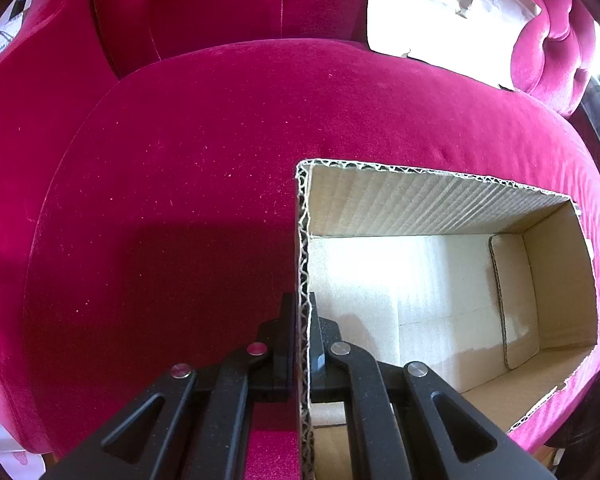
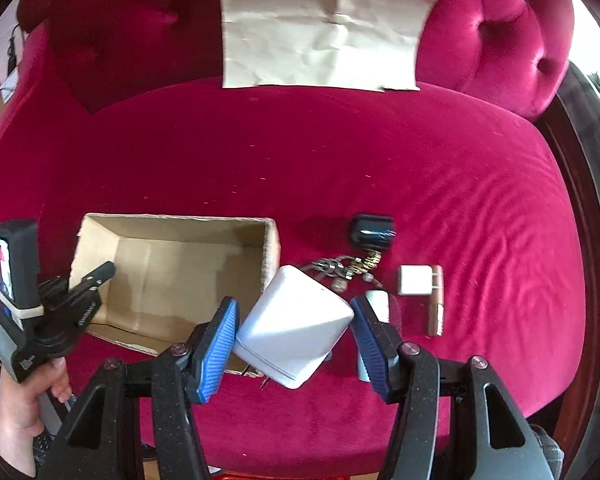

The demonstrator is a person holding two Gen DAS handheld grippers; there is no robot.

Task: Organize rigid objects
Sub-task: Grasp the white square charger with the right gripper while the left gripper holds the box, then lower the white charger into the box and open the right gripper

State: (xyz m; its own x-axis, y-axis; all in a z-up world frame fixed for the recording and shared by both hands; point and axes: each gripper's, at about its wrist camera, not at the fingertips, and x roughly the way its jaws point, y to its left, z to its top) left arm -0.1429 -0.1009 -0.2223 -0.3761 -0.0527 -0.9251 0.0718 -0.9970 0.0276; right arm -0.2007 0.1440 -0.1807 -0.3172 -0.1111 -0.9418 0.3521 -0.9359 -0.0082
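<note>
An open cardboard box (image 1: 440, 216) sits on a red velvet sofa seat; it also shows in the right wrist view (image 2: 172, 232), and nothing shows inside it. My left gripper (image 1: 302, 320) is shut on the box's left wall. My right gripper (image 2: 294, 328) is shut on a large white power adapter (image 2: 296, 324), held tilted above the seat just right of the box. On the seat beyond lie a bunch of keys (image 2: 340, 270), a black cylinder (image 2: 372, 230), a small white cube charger (image 2: 414, 279), a copper tube (image 2: 437, 308) and a white item (image 2: 378, 304) behind my right finger.
A torn sheet of brown paper (image 2: 320, 28) leans against the tufted sofa back; it shows overexposed in the left wrist view (image 1: 440, 16). The seat's front edge is close below my grippers. A dark wooden frame (image 2: 580, 200) borders the sofa on the right.
</note>
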